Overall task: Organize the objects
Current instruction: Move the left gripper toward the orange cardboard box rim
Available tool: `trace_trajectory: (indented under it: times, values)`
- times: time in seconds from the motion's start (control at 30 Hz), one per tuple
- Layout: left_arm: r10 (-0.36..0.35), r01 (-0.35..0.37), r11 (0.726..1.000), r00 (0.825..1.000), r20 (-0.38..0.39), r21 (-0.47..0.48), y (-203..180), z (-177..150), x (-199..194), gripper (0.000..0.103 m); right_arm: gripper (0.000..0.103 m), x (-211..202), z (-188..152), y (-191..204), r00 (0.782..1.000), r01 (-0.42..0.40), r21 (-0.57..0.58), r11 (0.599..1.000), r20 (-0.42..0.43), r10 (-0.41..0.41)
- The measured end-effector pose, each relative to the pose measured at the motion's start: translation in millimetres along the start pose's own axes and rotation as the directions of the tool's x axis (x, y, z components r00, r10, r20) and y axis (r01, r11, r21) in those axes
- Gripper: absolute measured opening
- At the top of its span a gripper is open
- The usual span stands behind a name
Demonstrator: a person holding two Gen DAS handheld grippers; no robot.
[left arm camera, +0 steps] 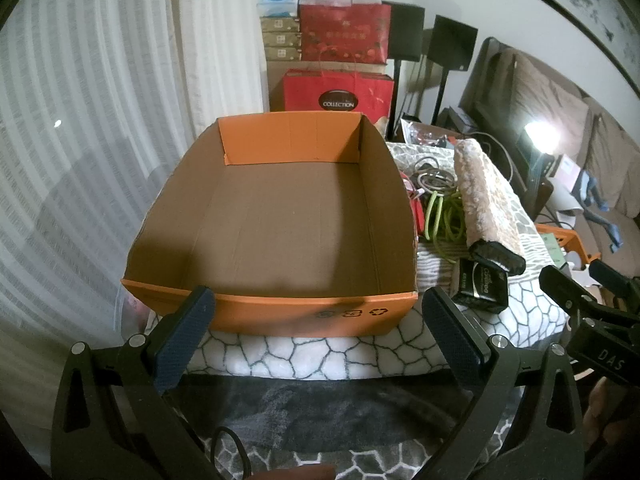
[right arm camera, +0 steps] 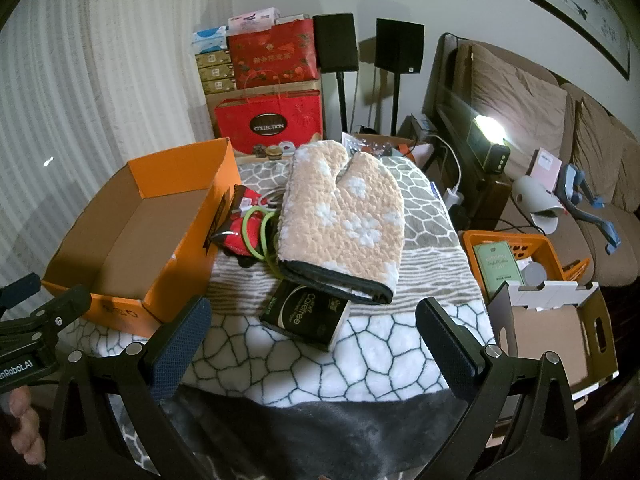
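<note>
While we hold both grippers low at the near edge of the table, the things to be sorted lie in a small heap on the patterned blanket (right arm camera: 360,356). Topmost is a fluffy peach oven mitt (right arm camera: 344,216) with white flowers and a black cuff, lying flat with its cuff toward us. Its cuff overlaps a dark Carefree packet (right arm camera: 308,316), which rests on the blanket just in front. Tucked under the mitt's left side are coiled green cables (right arm camera: 264,240) and a red-and-black pouch (right arm camera: 236,224), and that pouch touches the wall of the orange cardboard box (right arm camera: 176,248). We see the box (left arm camera: 280,316) head-on from the left wrist: it stands open-topped at the left of the table, its brown floor bare, with the mitt (left arm camera: 484,196), the cables (left arm camera: 444,216) and the packet (left arm camera: 484,284) just beside its right wall.

Our left gripper (left arm camera: 316,332) has its fingers spread wide apart, holding nothing, just short of the box's near wall. Our right gripper (right arm camera: 314,340) is likewise spread wide and empty, with the packet lying between and just beyond its fingertips.

Farther out, an orange basket (right arm camera: 472,240) and a white-lined carton (right arm camera: 600,320) stand to the right of the table. Behind it are stacked red gift boxes (right arm camera: 272,120), two black speakers (right arm camera: 400,46) on stands, and a brown sofa (right arm camera: 592,152).
</note>
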State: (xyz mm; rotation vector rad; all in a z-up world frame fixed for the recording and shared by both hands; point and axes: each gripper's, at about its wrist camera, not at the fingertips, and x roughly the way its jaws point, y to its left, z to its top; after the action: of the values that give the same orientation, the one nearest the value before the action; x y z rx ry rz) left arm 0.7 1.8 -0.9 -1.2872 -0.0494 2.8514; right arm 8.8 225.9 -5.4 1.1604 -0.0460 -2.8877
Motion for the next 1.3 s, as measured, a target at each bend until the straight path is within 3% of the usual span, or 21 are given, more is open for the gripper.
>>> trace_trajectory:
  times: [1.07,1.3]
  values:
    - [0.0,0.0,1.0,1.0,0.001,0.002,-3.4,-2.2,0.8,0.103,0.103,1.9,0.7,-0.6,1.0,-0.001,0.001,1.0,-0.002,0.001]
    - [-0.02,0.02,1.0,1.0,-0.003,-0.006,13.2,5.7,8.1,0.103,0.103,3.8,2.2,-3.7,1.0,0.011,0.002,1.0,0.0,-0.011]
